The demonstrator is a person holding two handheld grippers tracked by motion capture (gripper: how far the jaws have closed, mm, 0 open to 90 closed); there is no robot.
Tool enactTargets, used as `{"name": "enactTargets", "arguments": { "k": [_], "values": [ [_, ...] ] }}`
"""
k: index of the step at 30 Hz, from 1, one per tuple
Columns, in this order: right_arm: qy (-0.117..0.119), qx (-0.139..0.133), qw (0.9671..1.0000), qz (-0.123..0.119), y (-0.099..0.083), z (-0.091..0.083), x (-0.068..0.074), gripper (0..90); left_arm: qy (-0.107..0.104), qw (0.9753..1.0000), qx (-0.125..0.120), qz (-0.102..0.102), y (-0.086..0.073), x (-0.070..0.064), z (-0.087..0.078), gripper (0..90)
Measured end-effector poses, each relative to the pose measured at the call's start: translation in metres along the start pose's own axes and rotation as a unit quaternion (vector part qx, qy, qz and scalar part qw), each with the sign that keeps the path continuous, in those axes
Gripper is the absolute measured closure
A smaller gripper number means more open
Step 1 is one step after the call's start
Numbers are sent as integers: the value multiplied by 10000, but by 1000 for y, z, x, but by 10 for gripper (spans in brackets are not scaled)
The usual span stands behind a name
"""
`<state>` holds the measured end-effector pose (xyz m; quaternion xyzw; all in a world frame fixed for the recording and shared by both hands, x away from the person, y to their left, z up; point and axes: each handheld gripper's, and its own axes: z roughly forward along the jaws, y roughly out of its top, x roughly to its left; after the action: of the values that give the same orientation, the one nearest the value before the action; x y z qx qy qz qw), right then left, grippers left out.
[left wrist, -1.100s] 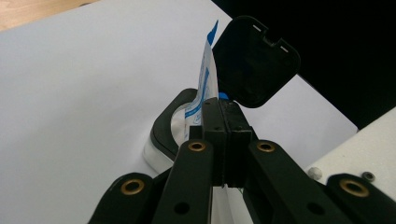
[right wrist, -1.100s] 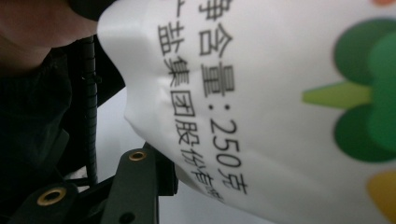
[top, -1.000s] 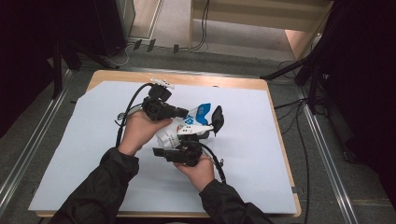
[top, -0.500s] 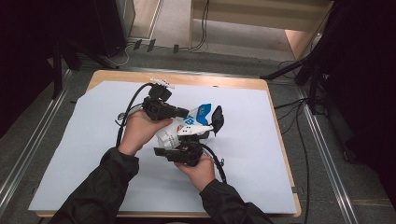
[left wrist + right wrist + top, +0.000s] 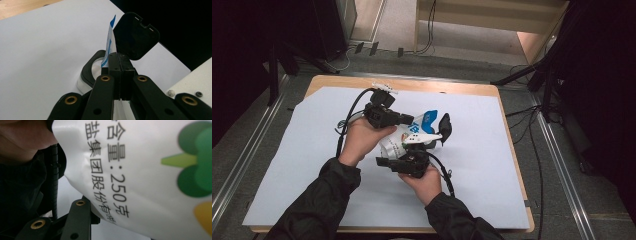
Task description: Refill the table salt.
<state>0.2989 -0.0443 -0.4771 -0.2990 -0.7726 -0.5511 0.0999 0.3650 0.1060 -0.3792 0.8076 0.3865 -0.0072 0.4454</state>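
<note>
Left gripper [image 5: 119,75] fingers pressed tight together, pinching the top edge of the white and blue bag [image 5: 412,134] — its blue corner [image 5: 113,21] sticks up above them. Right gripper [image 5: 409,159] fingers sit at the bag's lower part; printed white film [image 5: 140,170] covers them, so how far open they are I cannot tell. Bag held up between both, mid surface [image 5: 302,165]. Just behind it a small container [image 5: 93,68] with its black flip lid [image 5: 136,36] open — contents unclear.
</note>
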Motion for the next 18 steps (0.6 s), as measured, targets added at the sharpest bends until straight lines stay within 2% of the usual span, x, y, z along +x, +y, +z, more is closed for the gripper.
{"name": "enactTargets", "arguments": {
  "k": [13,18],
  "values": [
    [-27,20,10000,-31,0,0,-3,665,7,10000,-10,18,0,-1,2,900],
    [-44,16,10000,-37,1,-1,-4,664,41,9999,-121,85,0,-2,1,900]
  ]
}}
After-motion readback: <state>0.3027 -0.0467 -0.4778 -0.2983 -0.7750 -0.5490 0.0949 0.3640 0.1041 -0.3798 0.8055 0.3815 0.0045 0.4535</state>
